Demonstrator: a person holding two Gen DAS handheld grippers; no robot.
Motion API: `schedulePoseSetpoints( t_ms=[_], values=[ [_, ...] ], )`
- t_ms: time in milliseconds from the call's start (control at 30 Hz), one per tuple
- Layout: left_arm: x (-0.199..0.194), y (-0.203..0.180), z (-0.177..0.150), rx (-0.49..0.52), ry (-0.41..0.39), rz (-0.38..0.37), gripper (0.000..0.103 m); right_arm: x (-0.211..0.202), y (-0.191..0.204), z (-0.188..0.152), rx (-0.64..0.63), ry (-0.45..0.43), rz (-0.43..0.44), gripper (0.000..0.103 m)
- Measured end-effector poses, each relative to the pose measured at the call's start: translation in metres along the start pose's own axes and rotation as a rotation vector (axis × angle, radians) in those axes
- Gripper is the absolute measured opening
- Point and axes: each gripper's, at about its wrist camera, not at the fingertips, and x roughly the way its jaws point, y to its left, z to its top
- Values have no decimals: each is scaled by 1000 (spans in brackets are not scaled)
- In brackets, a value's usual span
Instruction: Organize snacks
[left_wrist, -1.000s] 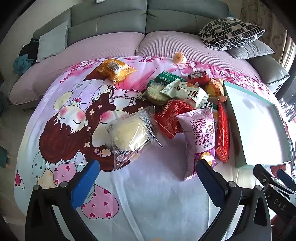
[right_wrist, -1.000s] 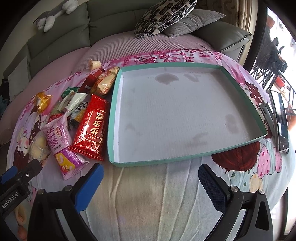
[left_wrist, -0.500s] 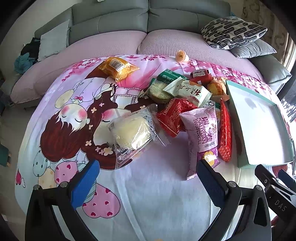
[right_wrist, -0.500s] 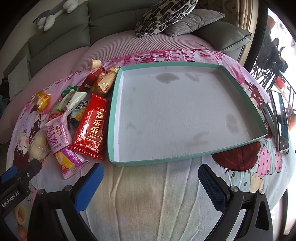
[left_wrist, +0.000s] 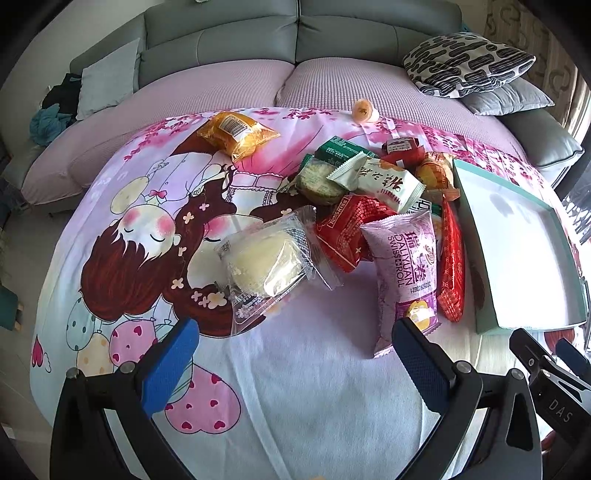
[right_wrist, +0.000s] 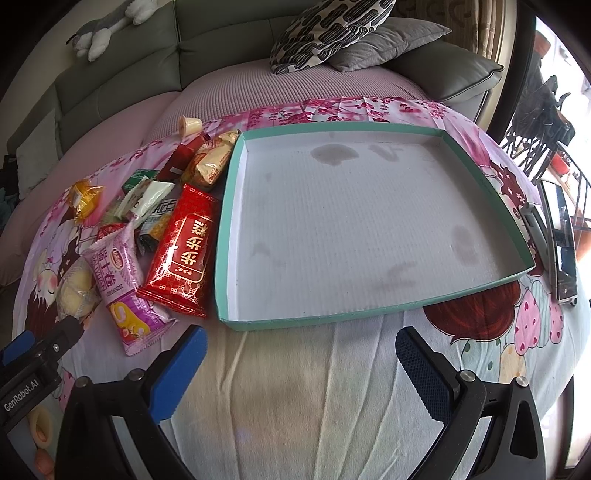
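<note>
I hold my left hand-held gripper (left_wrist: 291, 354) just above the blanket (left_wrist: 295, 387), with its blue pads wide apart and nothing in them. My right hand-held gripper (right_wrist: 295, 363) is wide apart too, and has nothing in it. The snacks lie in a heap ahead of the left one. The tray (right_wrist: 221, 236) sits in front of the right one, with nothing in it yet.

The purple roll (left_wrist: 402, 273) is the nearest snack, I think. It lies ahead and a bit to the right of my left gripper. Its near end almost touches the right pad (left_wrist: 417, 363). Its long side runs away from me, so the pads would close across its short side. The clear bun (left_wrist: 262, 262) lies ahead too, tilted. The red pack (right_wrist: 183, 247) lies right beside the tray.

Since a second ago, my left gripper has moved a little nearer to the snacks. The right one has hardly moved.
</note>
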Motion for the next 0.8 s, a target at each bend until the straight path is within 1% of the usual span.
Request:
schedulePoseSetpoints(
  t_ms=[300,500,667,800],
  values=[
    [-1,5,1,-19,-10,-16,103,2,1,-2,-6,4,-7,103],
    [-3,11,8,-63,-17,-28,103,0,4,1,-21,-13,10,103],
    [1,25,19,-122,-11,-39,103,-3,17,8,-61,-46,51,103],
    [8,38,27,-160,3,-16,103,-4,35,13,-119,-65,60,103]
  ],
)
